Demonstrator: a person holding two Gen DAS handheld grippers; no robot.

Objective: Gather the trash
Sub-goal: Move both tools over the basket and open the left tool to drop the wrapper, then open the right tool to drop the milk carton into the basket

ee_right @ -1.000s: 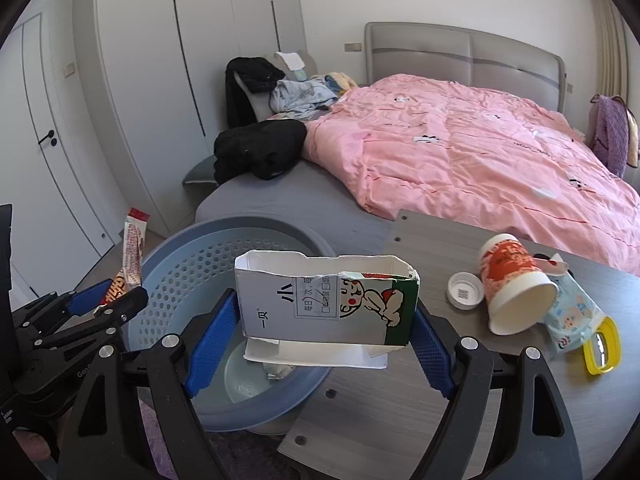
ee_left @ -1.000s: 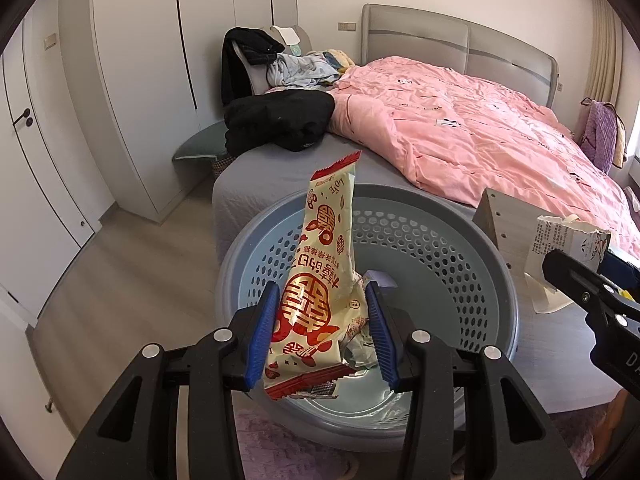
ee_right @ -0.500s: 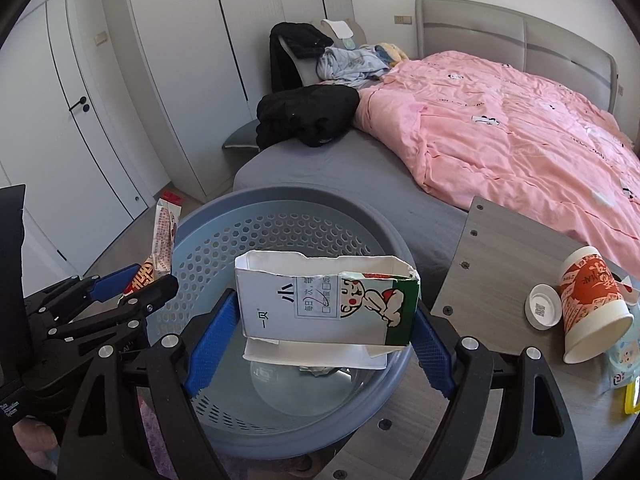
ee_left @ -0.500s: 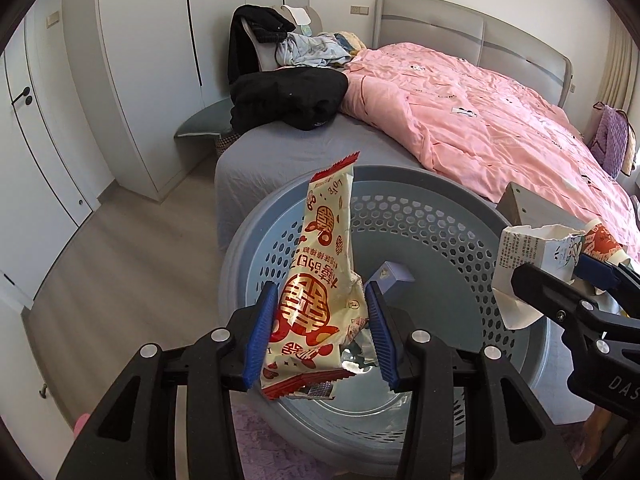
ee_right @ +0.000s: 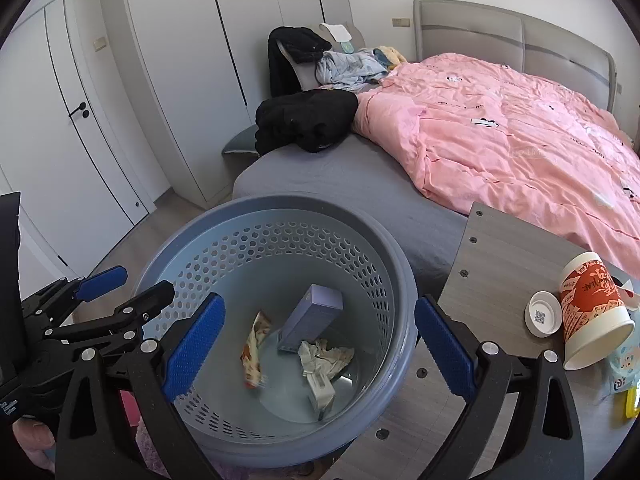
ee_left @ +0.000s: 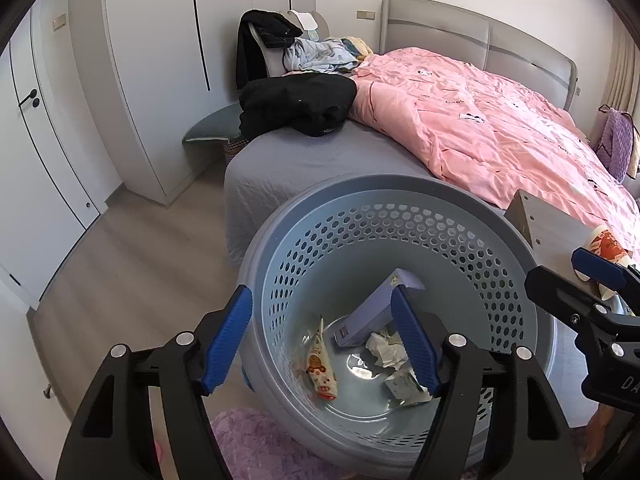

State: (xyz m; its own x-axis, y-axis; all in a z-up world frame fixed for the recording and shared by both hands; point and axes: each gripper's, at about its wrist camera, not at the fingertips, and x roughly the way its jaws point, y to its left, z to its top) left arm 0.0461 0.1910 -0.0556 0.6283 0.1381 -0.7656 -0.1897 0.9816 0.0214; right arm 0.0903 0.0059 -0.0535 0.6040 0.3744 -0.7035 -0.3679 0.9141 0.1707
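Both claws hang over the perforated laundry basket (ee_right: 276, 216) with jaws opening and nothing between them, the left claw (ee_left: 322, 338) and the right claw (ee_right: 318, 346) alike; the snack wrapper (ee_right: 253, 354), milk carton (ee_right: 320, 390), crumpled tissue (ee_right: 326, 354) and purple box (ee_right: 314, 316) lie on the basket floor. Farther right, a paper cup (ee_right: 592, 312), its lid (ee_right: 543, 314) and a small packet (ee_right: 622, 368) remain on the bench (ee_right: 496, 264); reaching for them, the right claw's wide jaws could catch the basket rim and tip it, or knock the tipped cup off the bench edge.

At twelve o'clock we see a bed (ee_right: 320, 176) with a pink quilt (ee_right: 500, 140); black clothes (ee_right: 308, 124) lie on it, wardrobe (ee_right: 224, 60) at eleven.
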